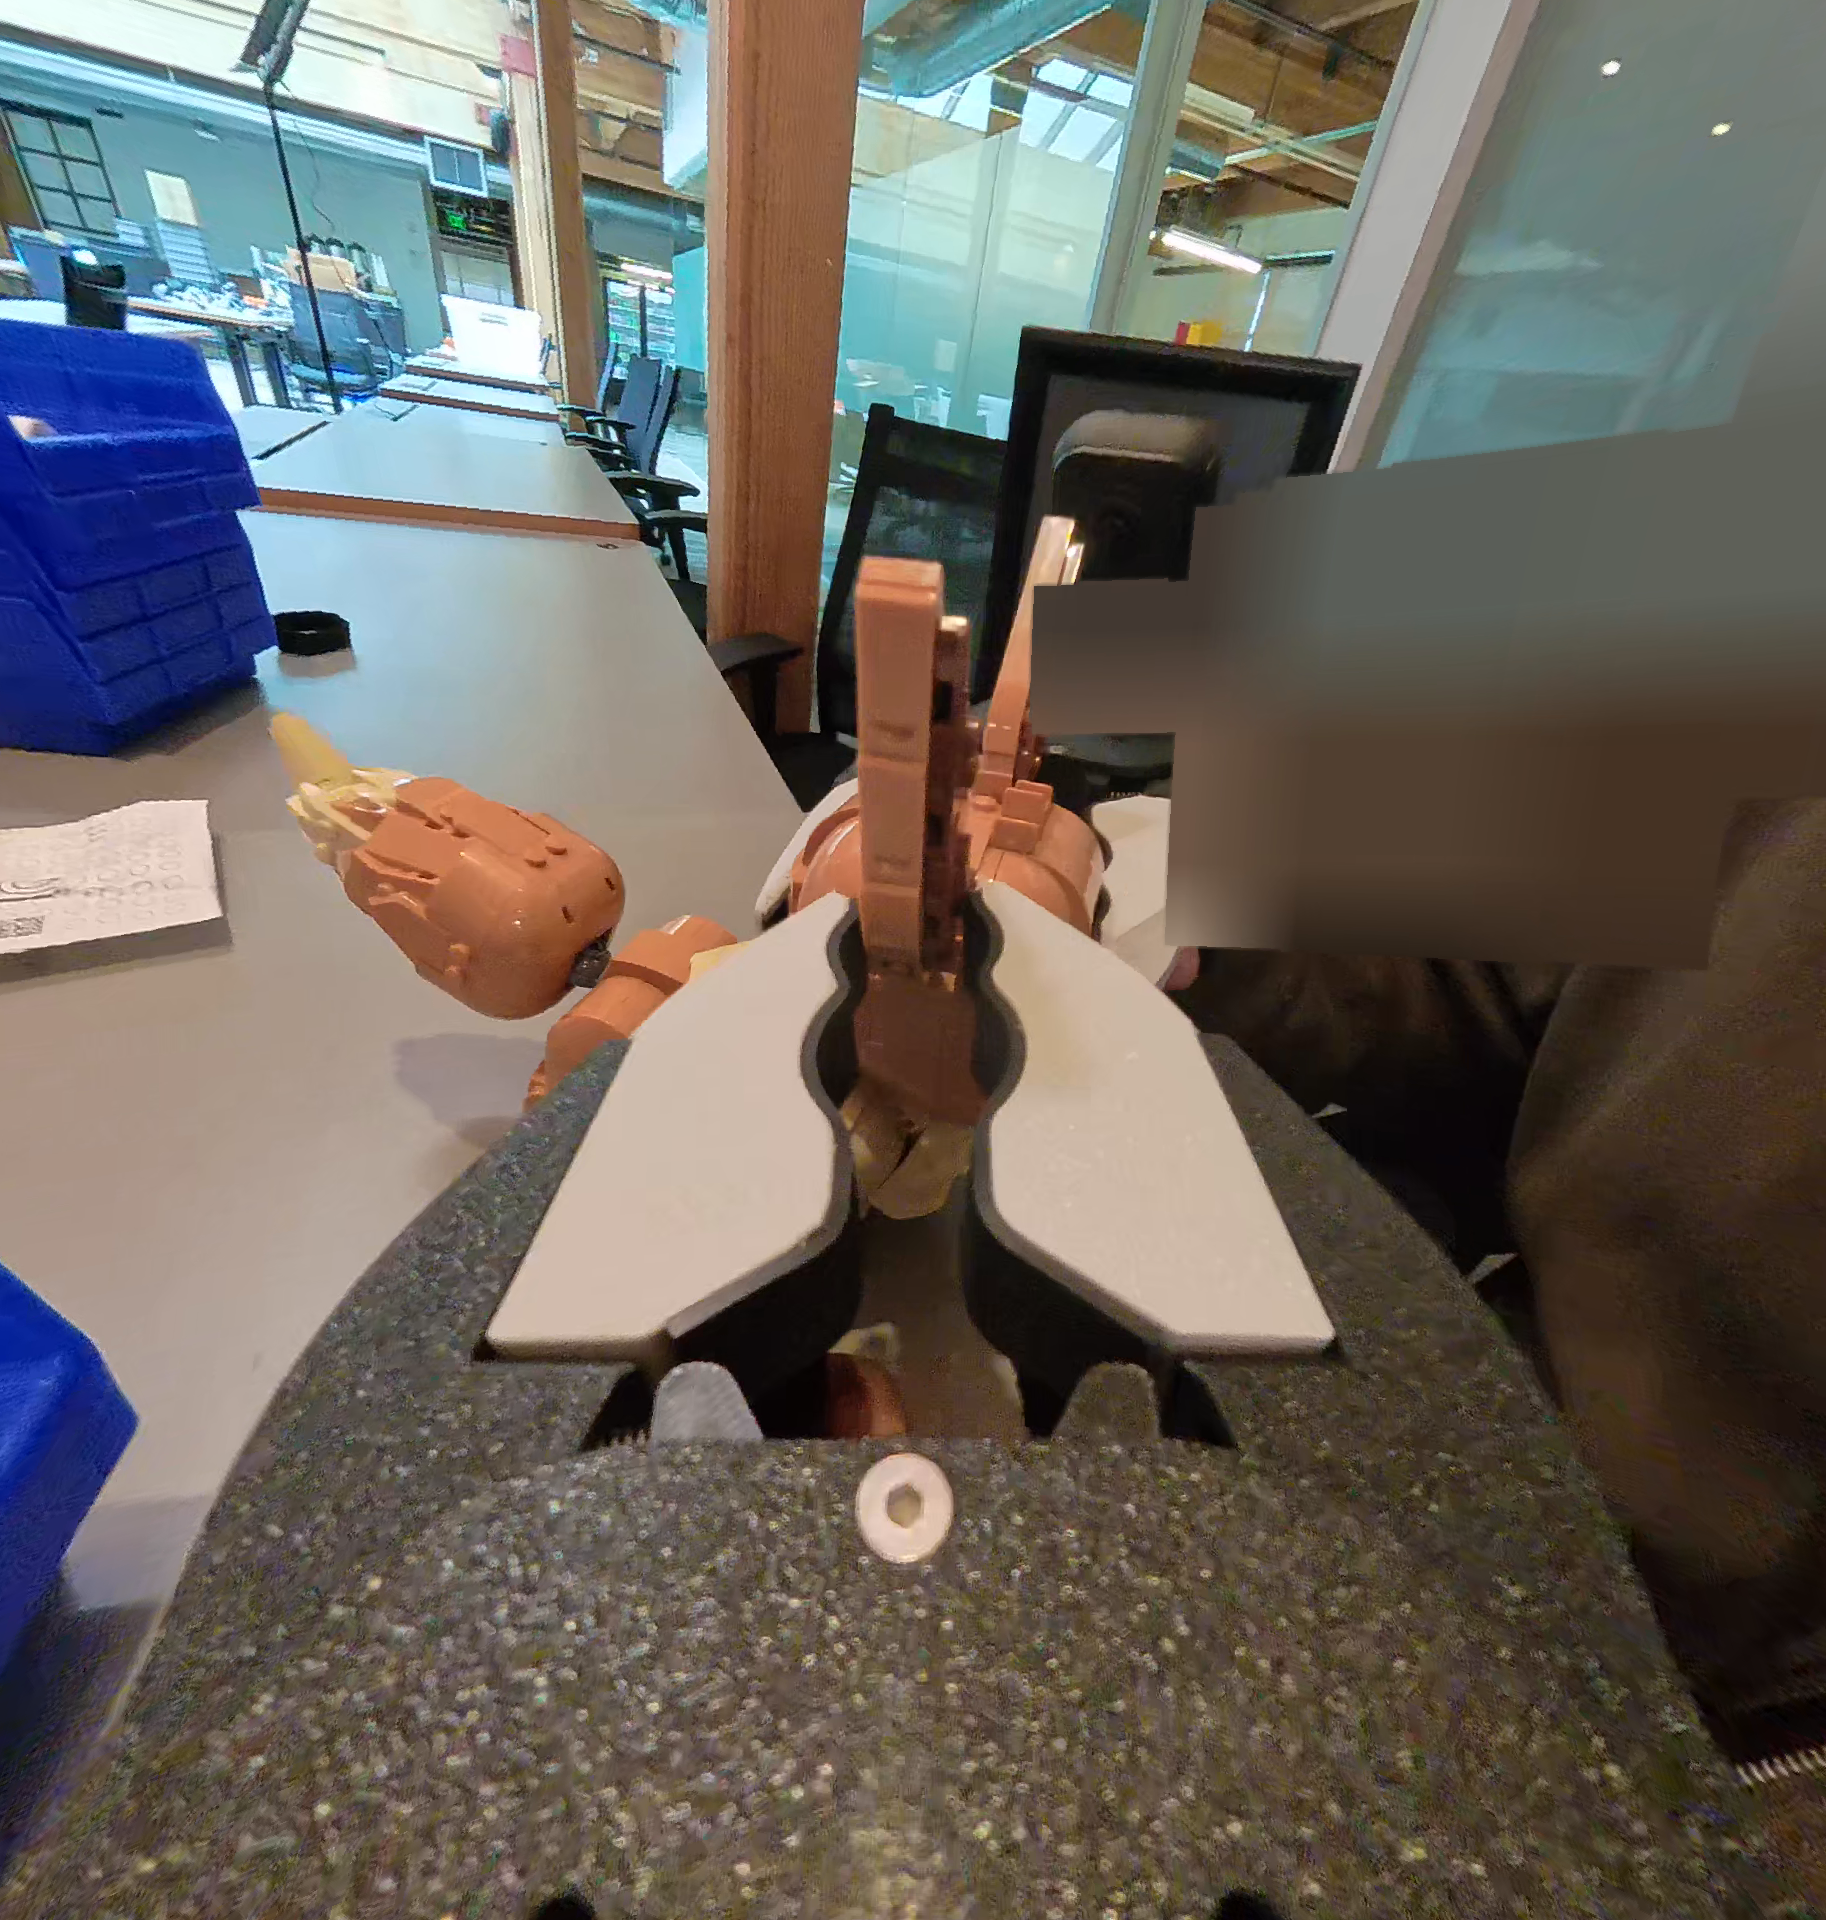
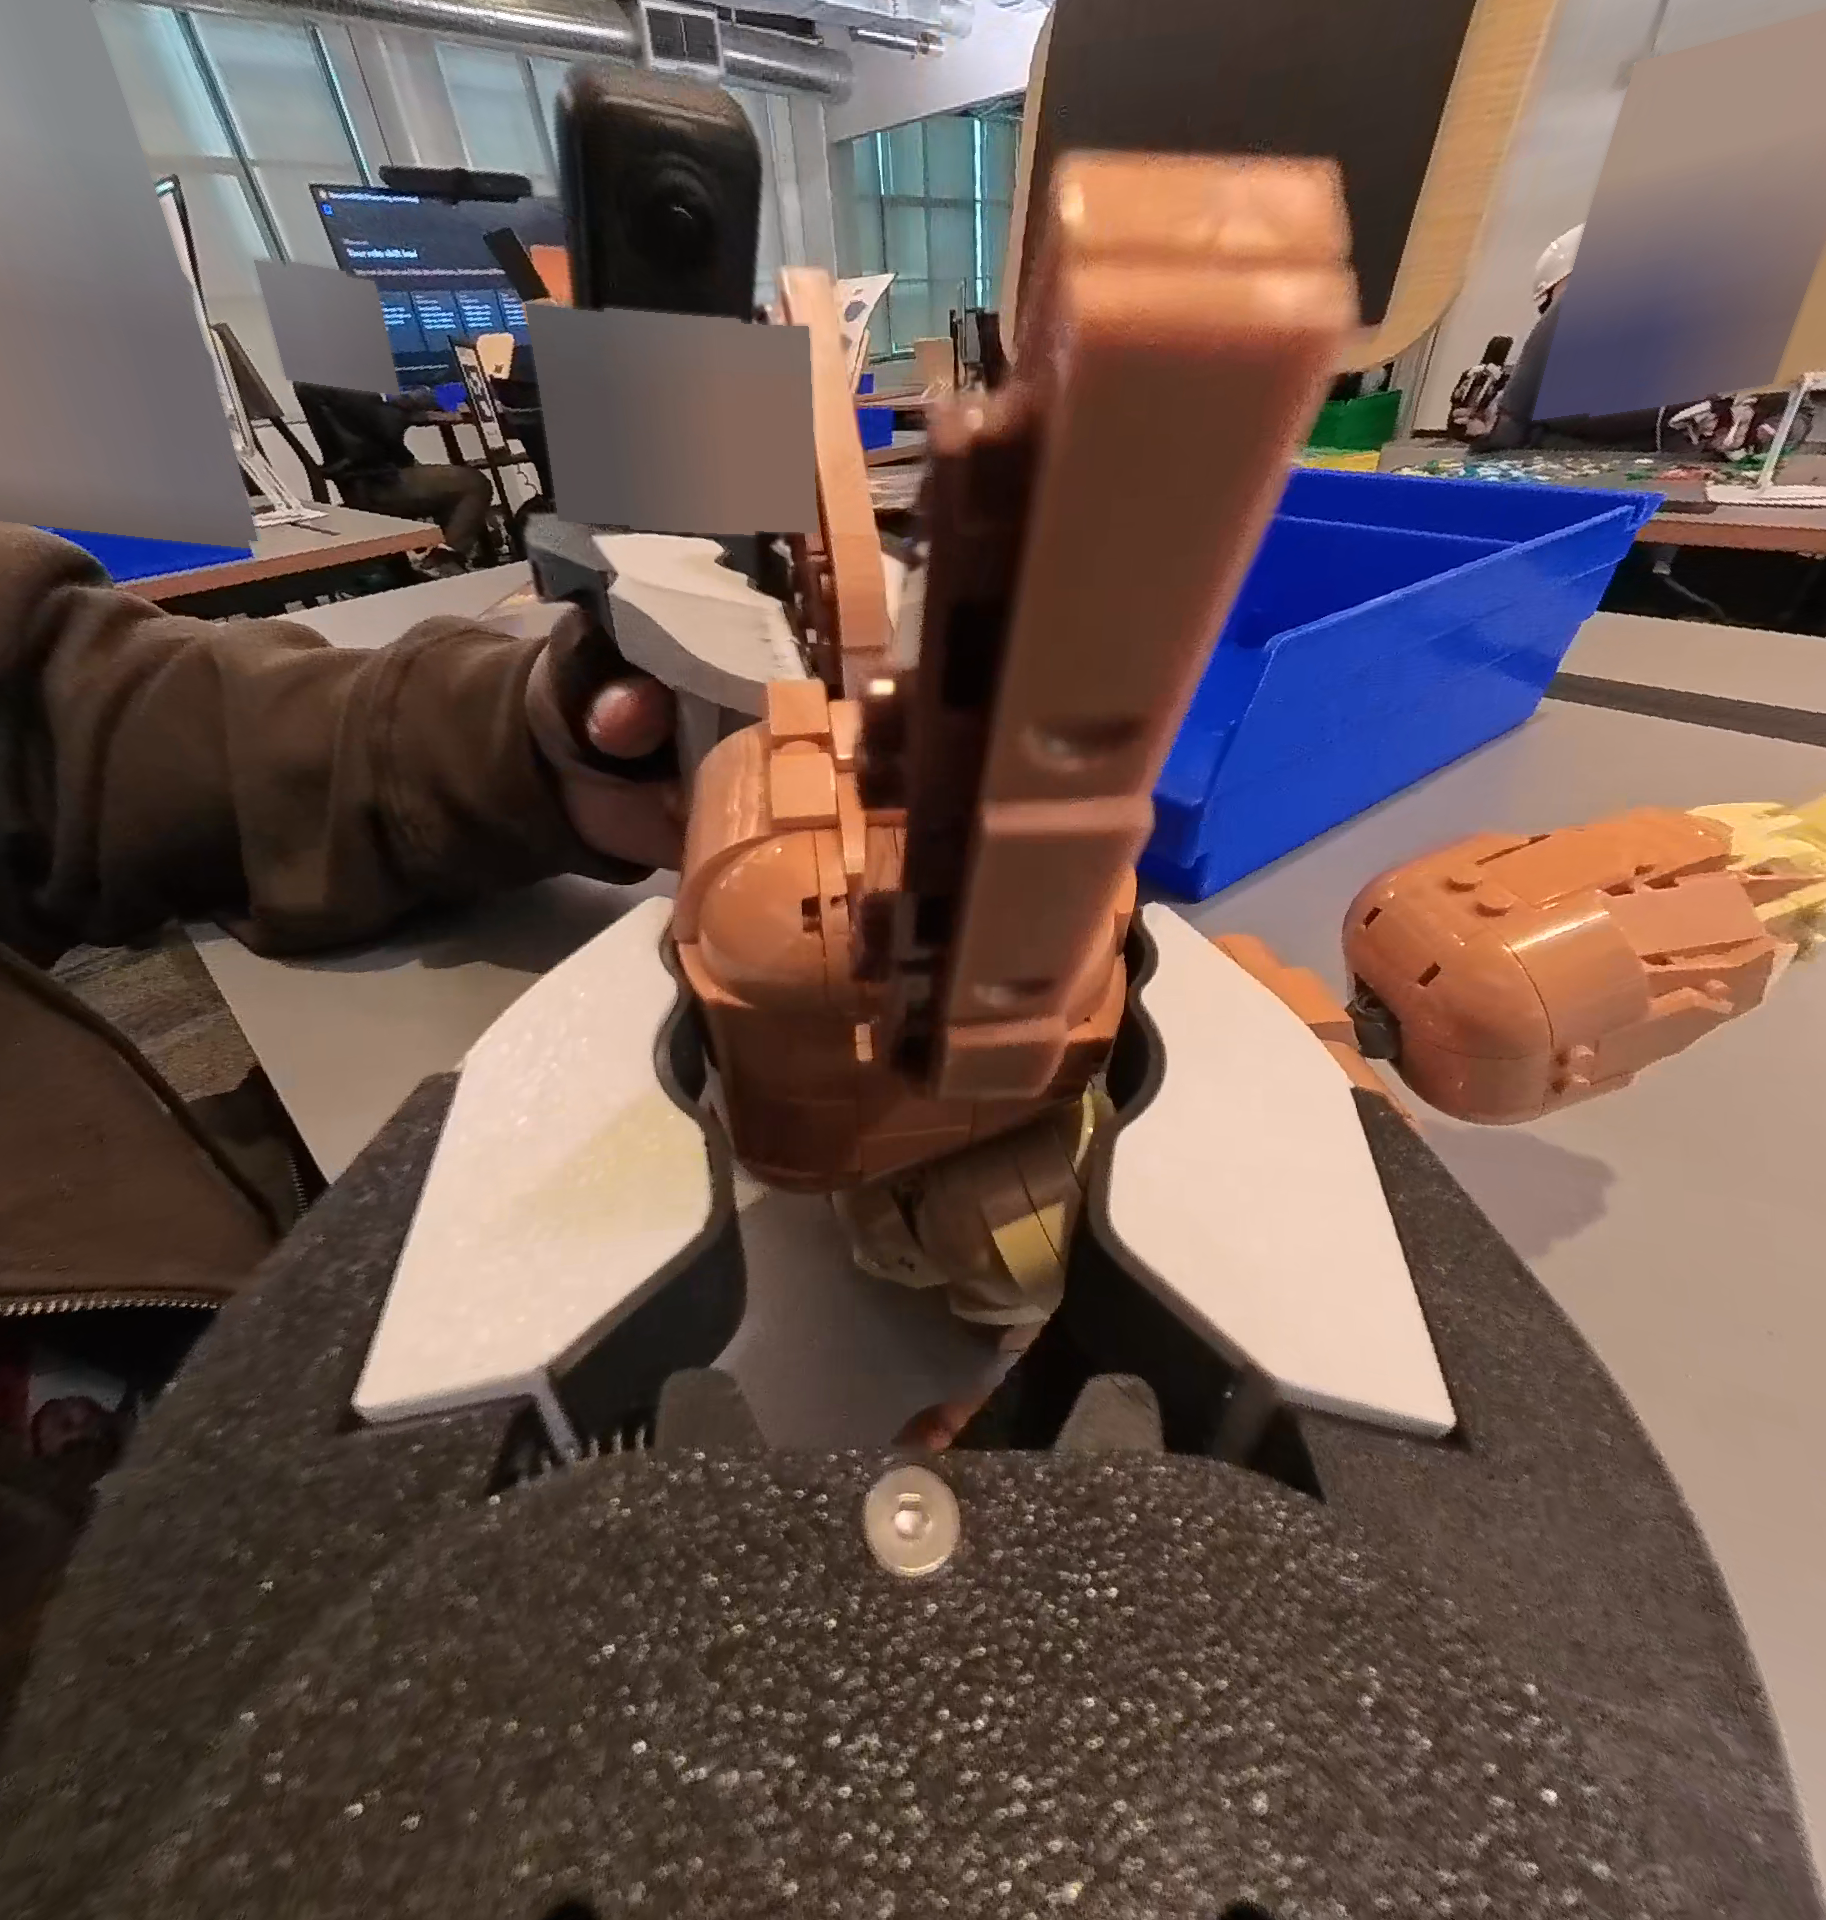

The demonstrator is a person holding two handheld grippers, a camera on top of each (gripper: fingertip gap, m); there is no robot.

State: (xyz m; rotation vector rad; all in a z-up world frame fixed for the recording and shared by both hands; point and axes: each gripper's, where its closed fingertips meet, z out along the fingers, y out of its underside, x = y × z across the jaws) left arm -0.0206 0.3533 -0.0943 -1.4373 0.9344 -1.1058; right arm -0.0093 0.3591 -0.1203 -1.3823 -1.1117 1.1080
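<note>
The left gripper (image 1: 914, 997) is clamping the brick figure's ear (image 1: 898, 748); the right gripper (image 2: 909, 1039), spread wider, is gripping its head (image 2: 784, 966). Only the right view is showing the blue bin (image 2: 1408, 675).

Blue bins (image 1: 98, 561), printed paper sheet (image 1: 78, 883), black ring (image 1: 311, 632) on grey table (image 1: 493, 644)

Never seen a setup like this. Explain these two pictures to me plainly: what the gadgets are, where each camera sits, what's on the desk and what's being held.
No robot here: a person holds two hand-held grippers, each with a camera looking along its two white fingers. The left gripper is clamped on a thin upright ear of a tan brick-built animal figure. The right gripper is closed around the figure's rounded head. The figure's tail hangs above the grey desk. Blue bins and a paper sheet lie nearby.
</note>
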